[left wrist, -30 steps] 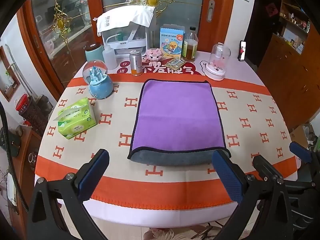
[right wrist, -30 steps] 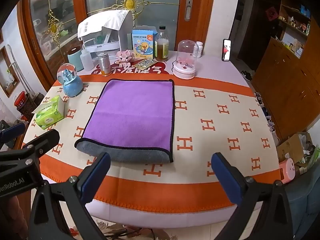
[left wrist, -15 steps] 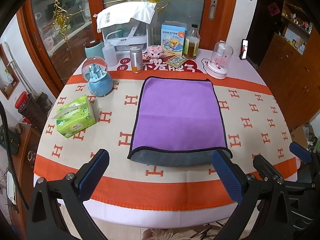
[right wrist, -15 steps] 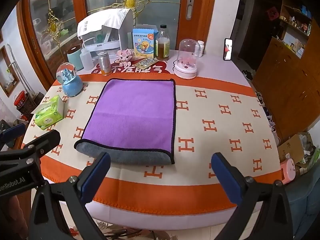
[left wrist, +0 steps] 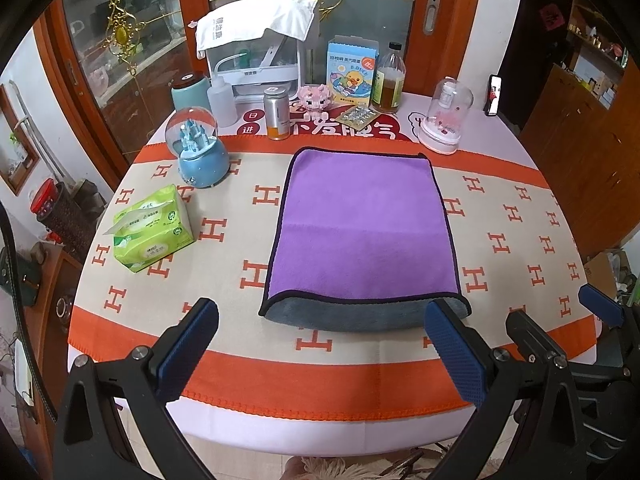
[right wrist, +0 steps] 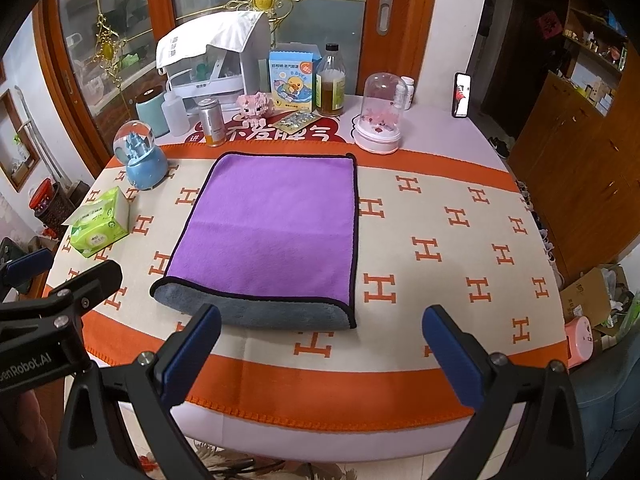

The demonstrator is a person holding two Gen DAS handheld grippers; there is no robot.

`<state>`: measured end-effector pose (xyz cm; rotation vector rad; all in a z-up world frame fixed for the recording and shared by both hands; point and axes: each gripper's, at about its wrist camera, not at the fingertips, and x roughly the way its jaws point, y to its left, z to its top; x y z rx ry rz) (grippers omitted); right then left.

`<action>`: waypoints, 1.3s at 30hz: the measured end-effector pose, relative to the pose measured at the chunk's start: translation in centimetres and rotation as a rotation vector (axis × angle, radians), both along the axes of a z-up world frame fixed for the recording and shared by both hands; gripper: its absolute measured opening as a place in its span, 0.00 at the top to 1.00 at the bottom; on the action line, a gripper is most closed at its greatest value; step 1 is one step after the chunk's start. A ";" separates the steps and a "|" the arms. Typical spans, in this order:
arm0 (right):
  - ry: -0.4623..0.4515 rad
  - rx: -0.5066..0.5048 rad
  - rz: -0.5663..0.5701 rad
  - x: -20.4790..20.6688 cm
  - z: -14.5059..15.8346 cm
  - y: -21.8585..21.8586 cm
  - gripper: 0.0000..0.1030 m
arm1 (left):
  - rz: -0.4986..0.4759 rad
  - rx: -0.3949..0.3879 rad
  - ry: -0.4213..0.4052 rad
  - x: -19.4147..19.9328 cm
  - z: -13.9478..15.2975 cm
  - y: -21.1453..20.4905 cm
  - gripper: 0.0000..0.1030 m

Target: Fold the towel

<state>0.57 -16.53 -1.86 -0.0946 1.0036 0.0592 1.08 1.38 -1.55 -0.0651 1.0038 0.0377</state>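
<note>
A purple towel [left wrist: 362, 226] with a grey underside and dark hem lies folded flat on the round table; its grey lower layer shows along the near edge. It also shows in the right wrist view [right wrist: 272, 232]. My left gripper [left wrist: 322, 344] is open and empty, held above the table's near edge in front of the towel. My right gripper [right wrist: 320, 350] is open and empty, just right of the towel's near right corner. The right gripper's frame shows at the right of the left wrist view [left wrist: 600, 312].
A green tissue pack [left wrist: 150, 228] and a blue snow globe [left wrist: 198, 152] stand left of the towel. Bottles, a can [left wrist: 277, 113], a box, a glass dome [left wrist: 445, 116] and a white appliance [left wrist: 256, 52] line the table's far side. Wooden cabinets stand at the right.
Both grippers have drawn back and risen slightly, so the table sits a little farther off. The towel has not moved. Both grippers stay open.
</note>
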 end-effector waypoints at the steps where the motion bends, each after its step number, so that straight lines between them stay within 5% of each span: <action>1: 0.000 0.000 -0.001 0.0 0.0 0.1 0.01 | 0.000 0.000 0.000 0.0 0.0 0.0 0.01; 39: -0.022 -0.002 -0.024 0.9 1.7 -0.3 0.02 | -0.009 0.013 0.020 0.6 0.6 0.3 0.01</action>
